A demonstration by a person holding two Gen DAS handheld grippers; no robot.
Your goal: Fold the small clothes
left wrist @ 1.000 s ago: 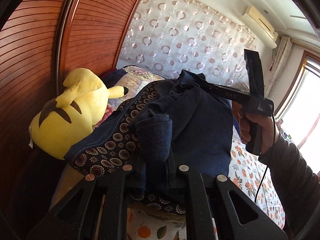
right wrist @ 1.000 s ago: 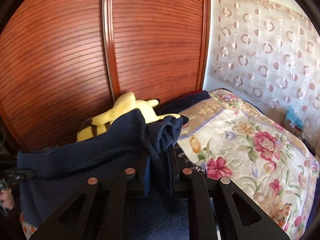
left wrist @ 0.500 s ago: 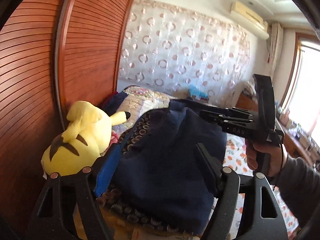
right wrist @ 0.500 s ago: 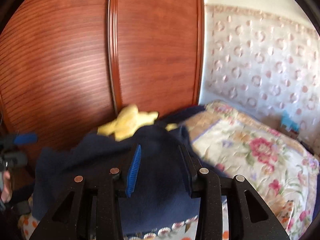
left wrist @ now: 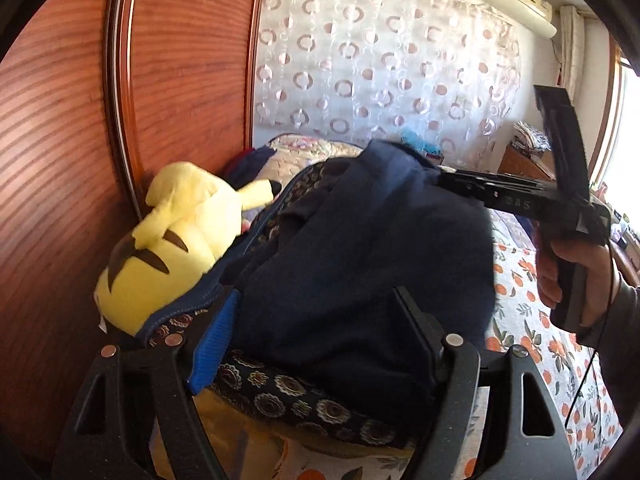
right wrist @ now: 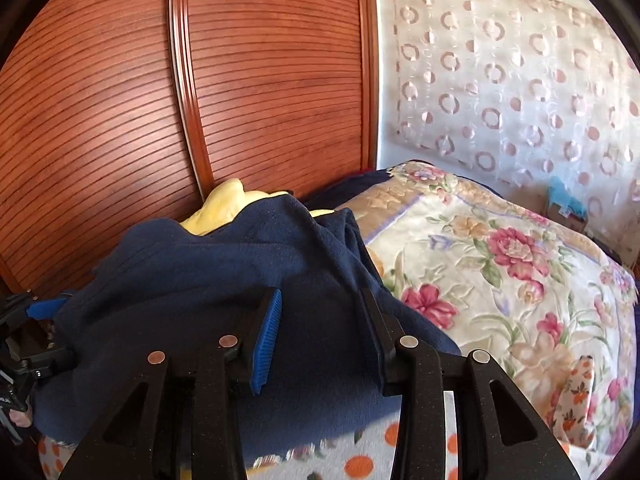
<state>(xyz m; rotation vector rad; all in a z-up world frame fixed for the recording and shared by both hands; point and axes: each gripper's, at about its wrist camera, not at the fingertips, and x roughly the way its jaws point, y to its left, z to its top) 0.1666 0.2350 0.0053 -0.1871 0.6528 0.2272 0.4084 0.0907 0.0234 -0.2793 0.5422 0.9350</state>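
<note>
On the bed, centre of the left wrist view: navy garment [left wrist: 360, 264] lies in a lumpy heap on top of a dark patterned cloth [left wrist: 296, 396], whose medallion border shows at 6 to 7 o'clock below it.

- Left gripper [left wrist: 316, 336]: jaws spread wide, released. Navy fabric sits between the blue pad and the black finger, but neither presses on it.
- Right gripper [right wrist: 320, 320]: jaws part-open and released; navy cloth lies under and between them, no pinch visible. In the left view the same gripper [left wrist: 452, 178] reaches in from 3 o'clock, held by a hand [left wrist: 576, 276], tips at the garment's far edge.
- Yellow plush toy [left wrist: 176, 244] at 9 o'clock, touching the patterned cloth, against the wooden wardrobe door [left wrist: 60, 120].
- Floral quilt [right wrist: 500, 264] at 3 o'clock in the right view, just beside the navy piece.

Status, my read: garment looks doubled over and set down, so at least one fold is probably in. Not flat though: top edge is bunched, outline irregular. Likely left: smoothing or another fold on this one. Can't tell whether the patterned cloth underneath is folded or waiting.
</note>
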